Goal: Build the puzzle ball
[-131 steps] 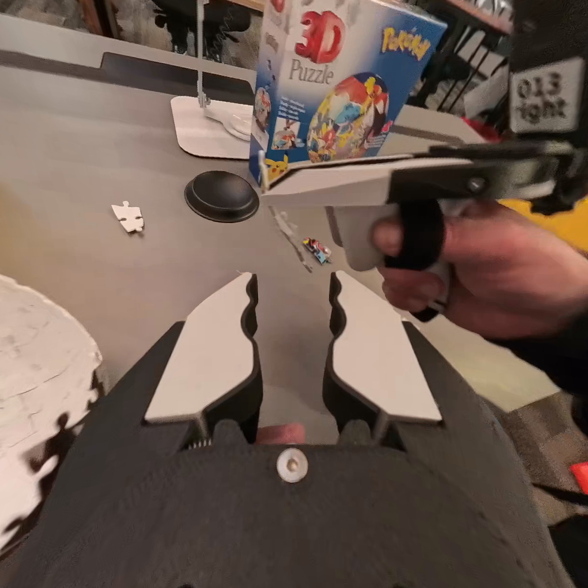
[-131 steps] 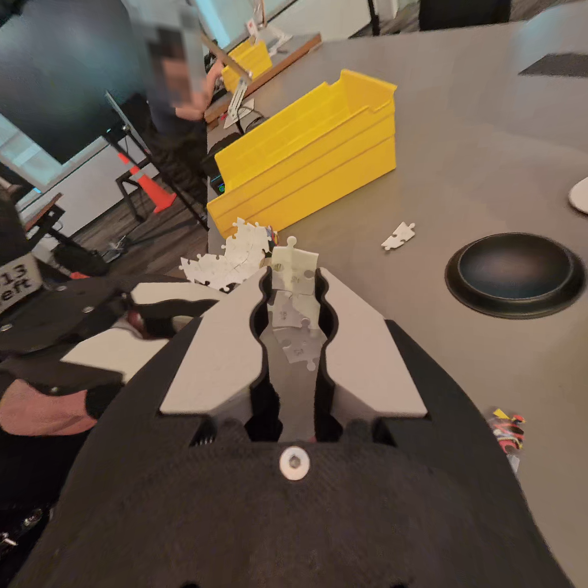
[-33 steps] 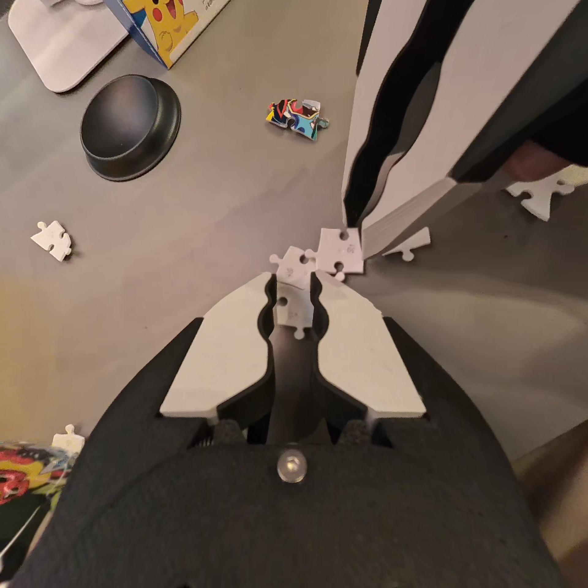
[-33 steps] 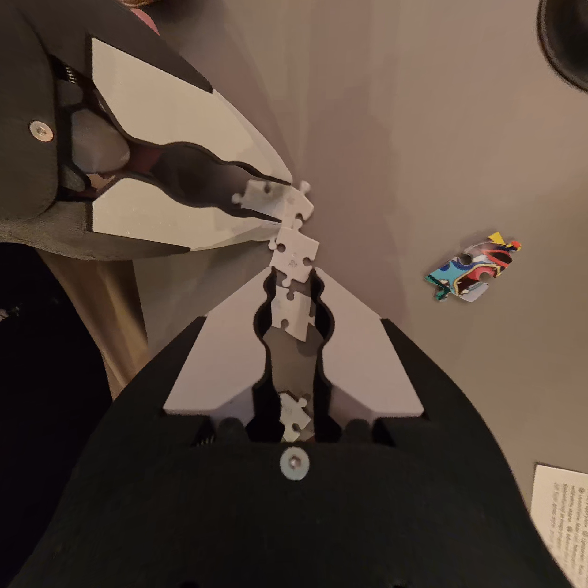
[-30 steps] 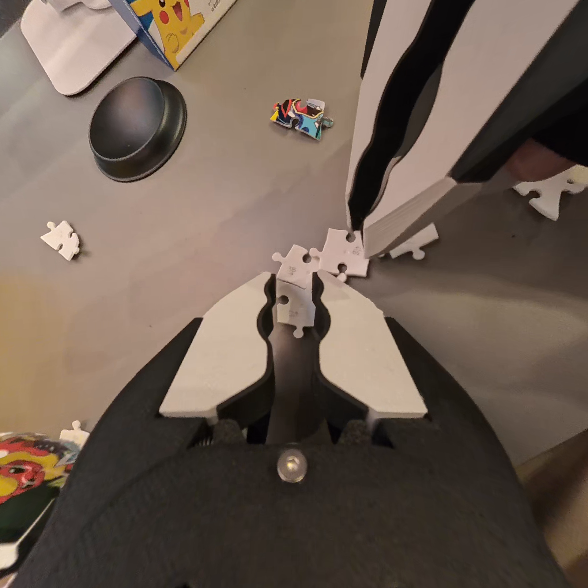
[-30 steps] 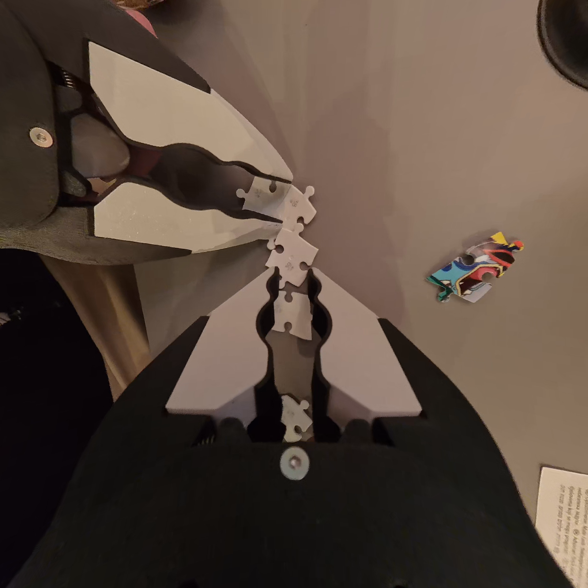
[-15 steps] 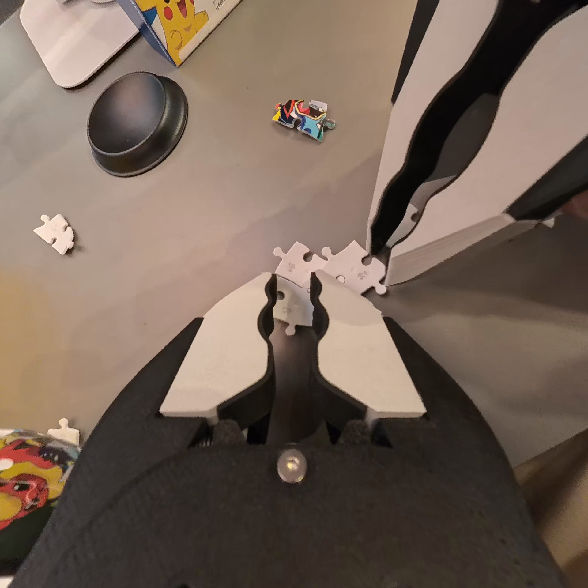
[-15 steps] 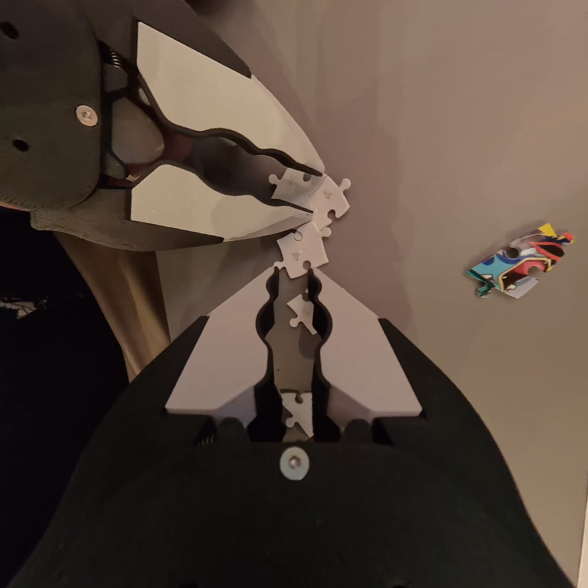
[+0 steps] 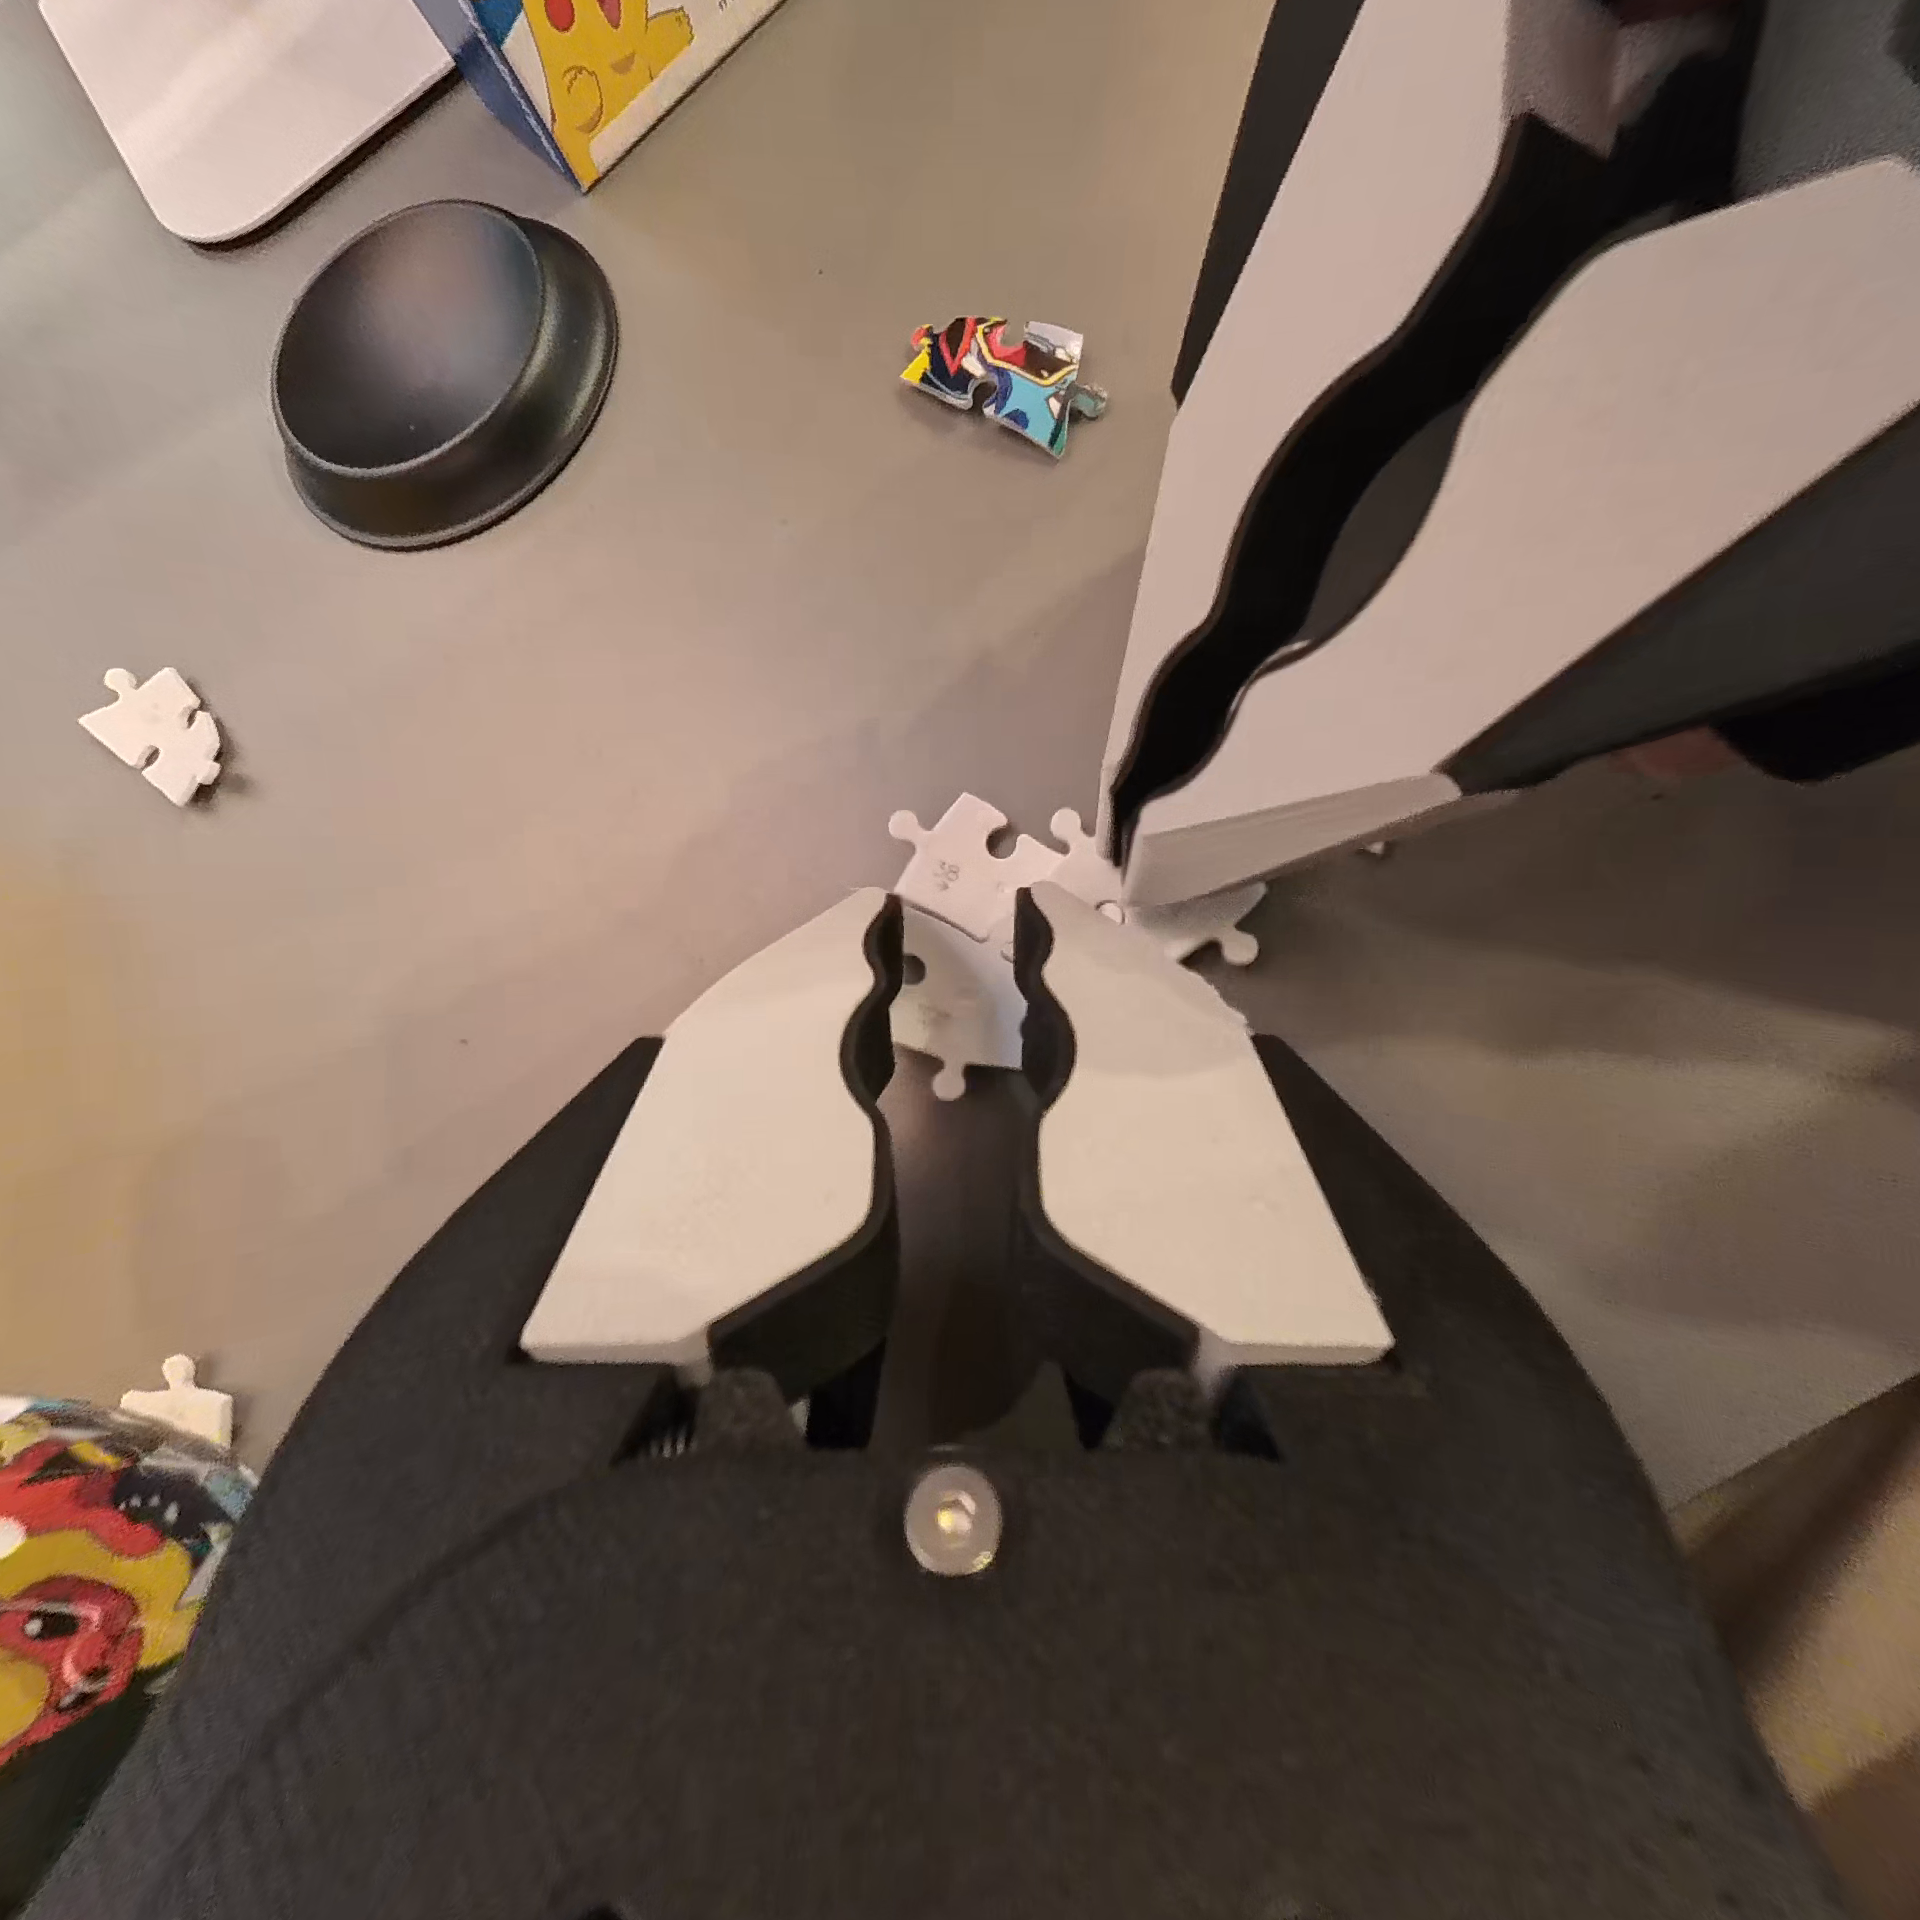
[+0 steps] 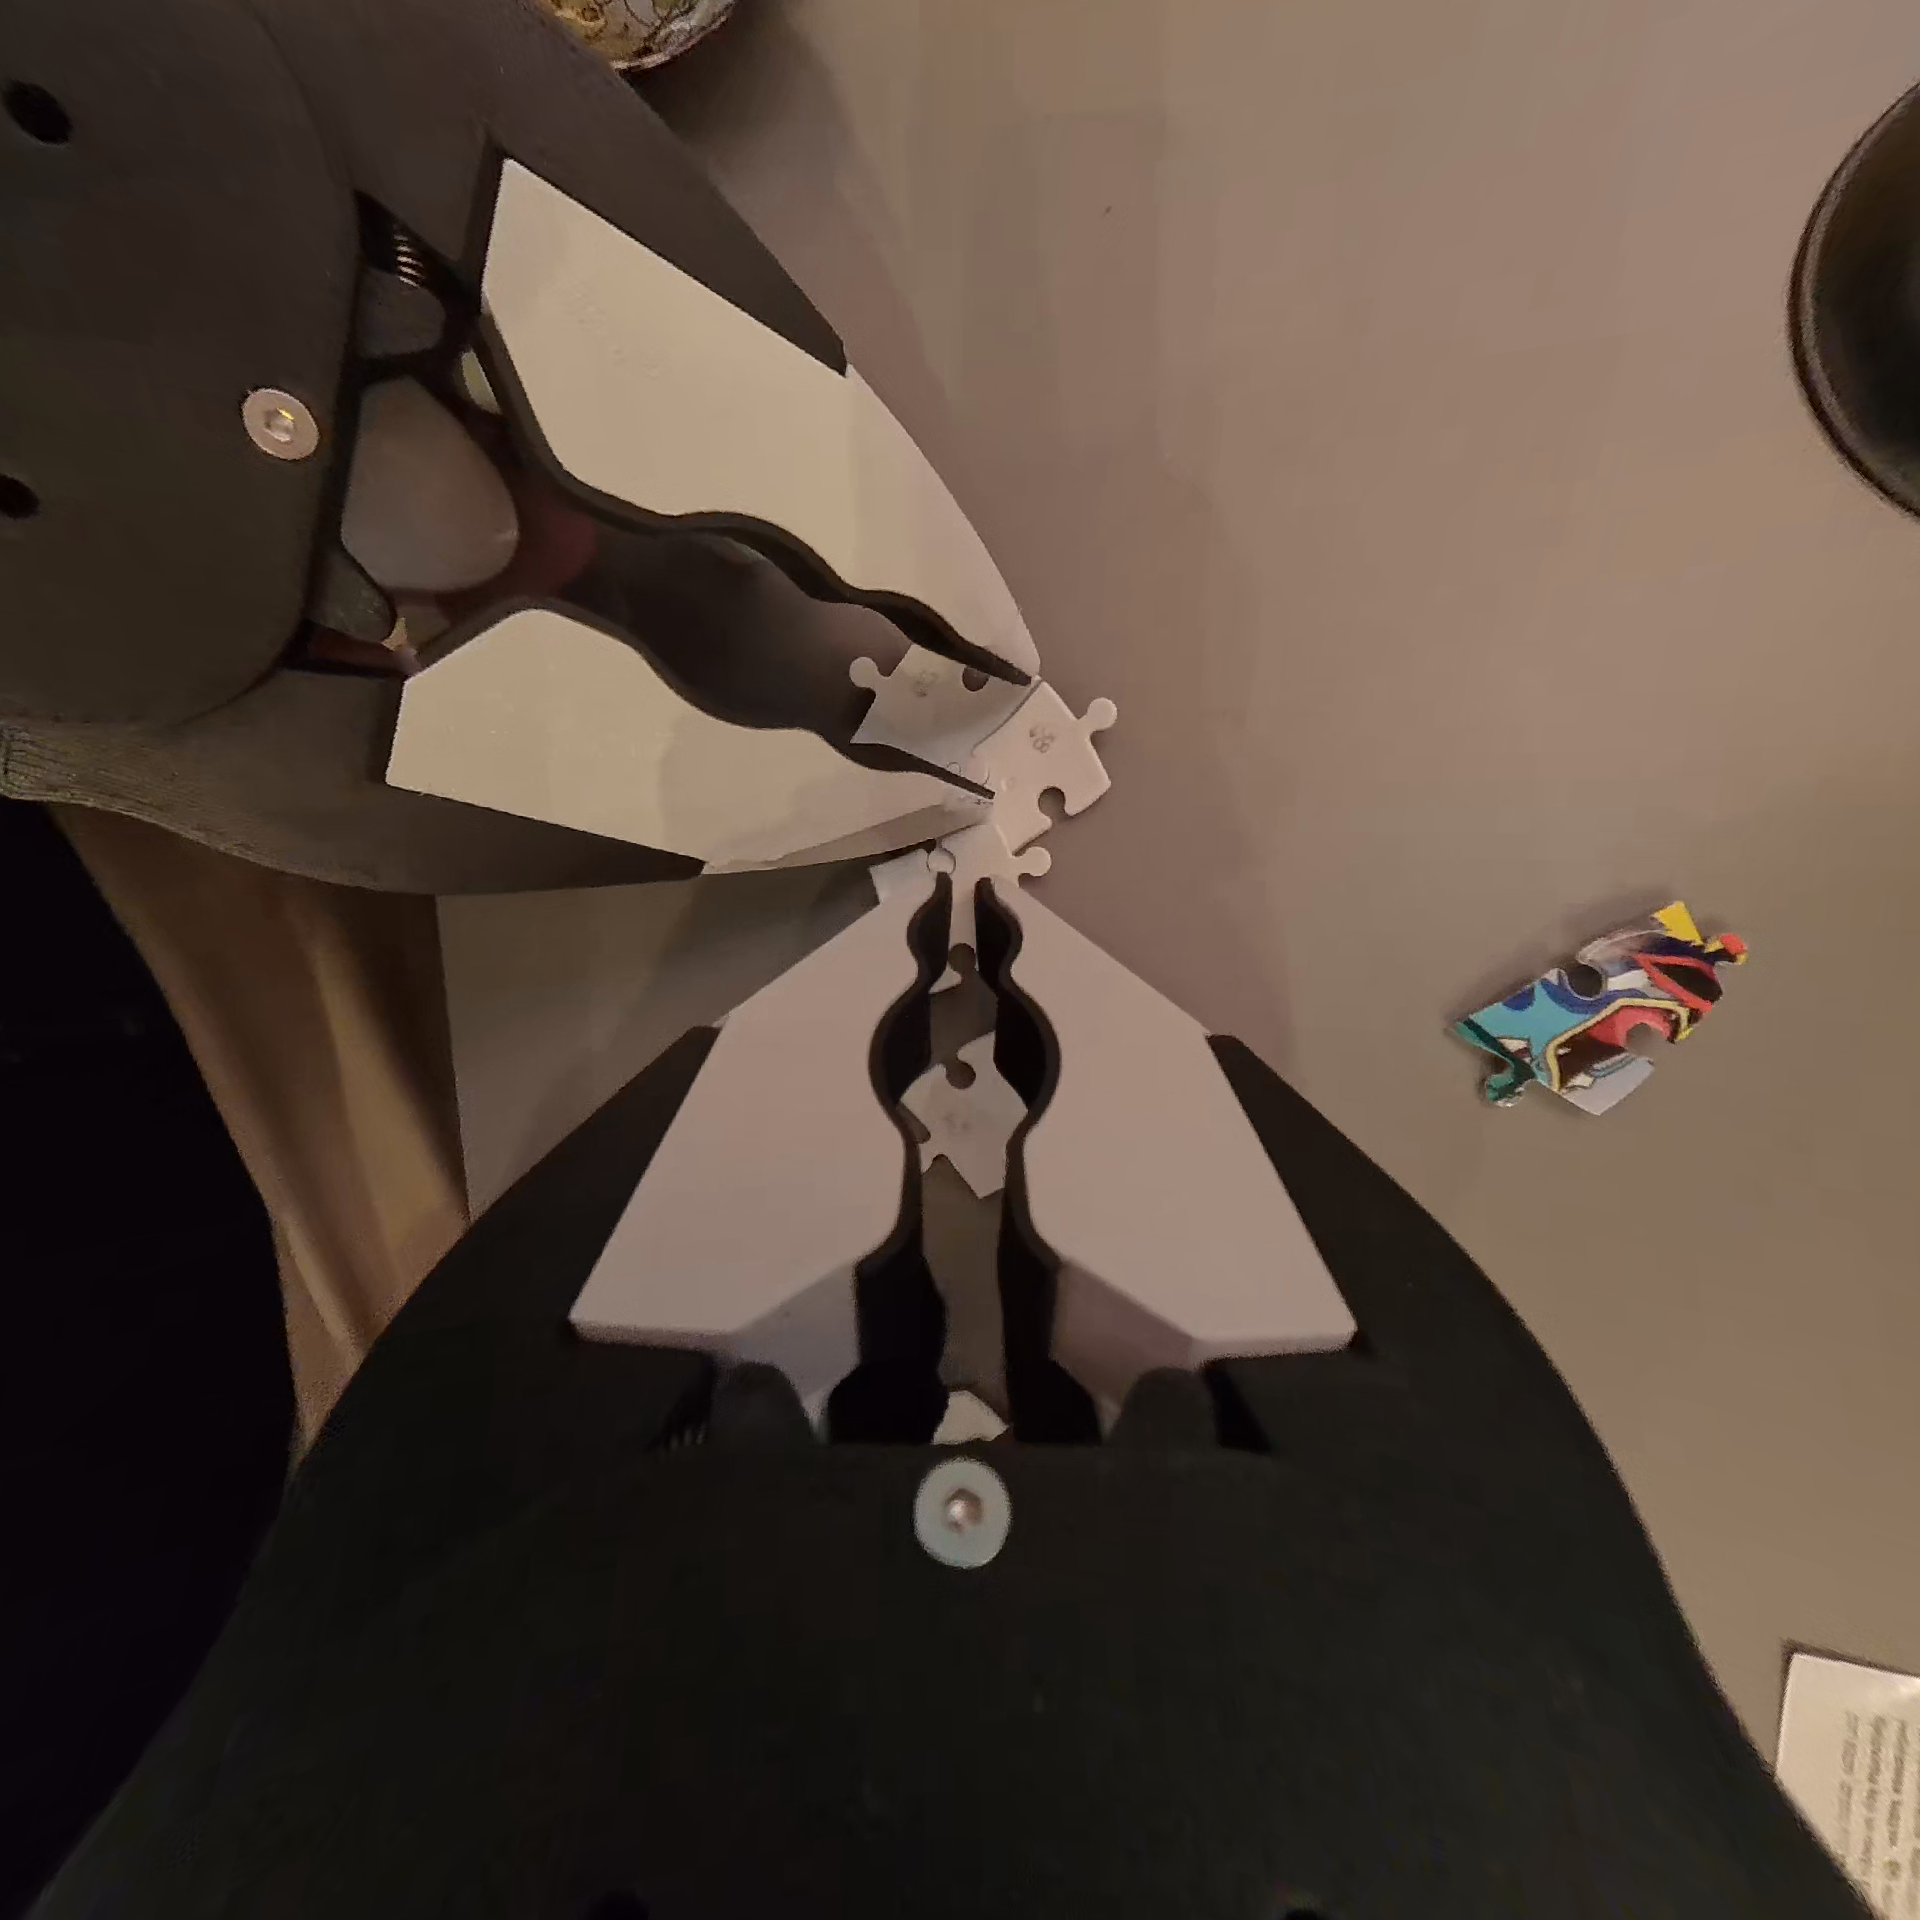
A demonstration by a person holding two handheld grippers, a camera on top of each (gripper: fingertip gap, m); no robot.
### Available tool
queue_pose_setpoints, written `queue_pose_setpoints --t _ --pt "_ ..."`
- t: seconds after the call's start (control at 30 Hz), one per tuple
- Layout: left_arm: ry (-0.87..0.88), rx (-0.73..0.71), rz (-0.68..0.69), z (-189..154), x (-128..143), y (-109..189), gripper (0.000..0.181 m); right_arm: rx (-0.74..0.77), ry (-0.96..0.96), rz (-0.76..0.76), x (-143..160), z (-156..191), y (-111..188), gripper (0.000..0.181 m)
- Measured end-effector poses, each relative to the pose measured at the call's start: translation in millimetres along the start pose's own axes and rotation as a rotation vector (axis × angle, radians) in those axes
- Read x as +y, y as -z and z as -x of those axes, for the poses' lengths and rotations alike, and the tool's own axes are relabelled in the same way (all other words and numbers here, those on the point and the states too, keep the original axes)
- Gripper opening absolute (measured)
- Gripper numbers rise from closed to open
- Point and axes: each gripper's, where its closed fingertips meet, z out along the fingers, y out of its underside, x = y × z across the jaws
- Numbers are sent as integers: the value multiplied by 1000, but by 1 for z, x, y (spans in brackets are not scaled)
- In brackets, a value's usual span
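My left gripper (image 9: 956, 904) is shut on a short strip of joined white puzzle pieces (image 9: 951, 997), blank side up, just above the grey table (image 9: 727, 675). My right gripper (image 10: 961, 888) is shut on another white piece (image 10: 987, 852) and holds it against the outer end of the left strip (image 10: 1044, 758). In the left wrist view the right gripper (image 9: 1127, 842) comes in from the upper right, tip to tip with mine. The part-built puzzle ball (image 9: 73, 1558) shows at the lower left edge.
A black dome stand (image 9: 436, 374), the puzzle box (image 9: 613, 73) and a white base plate (image 9: 249, 104) stand at the far left. A coloured pair of joined pieces (image 10: 1600, 1013) and a loose white piece (image 9: 156, 732) lie on the table. A paper leaflet (image 10: 1860, 1787) lies at the right. The grippers are tip to tip, or close to it.
The left gripper, open and empty 4.4 s ago, now grips white pieces. Over the last second both grippers closed in, and the right piece has come up against the left strip.
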Motion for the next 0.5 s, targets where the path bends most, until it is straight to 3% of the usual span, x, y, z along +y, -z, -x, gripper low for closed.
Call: queue_pose_setpoints --t 0.5 --pt "21 34 19 1 5 3 17 21 -5 30 -2 2 -1 3"
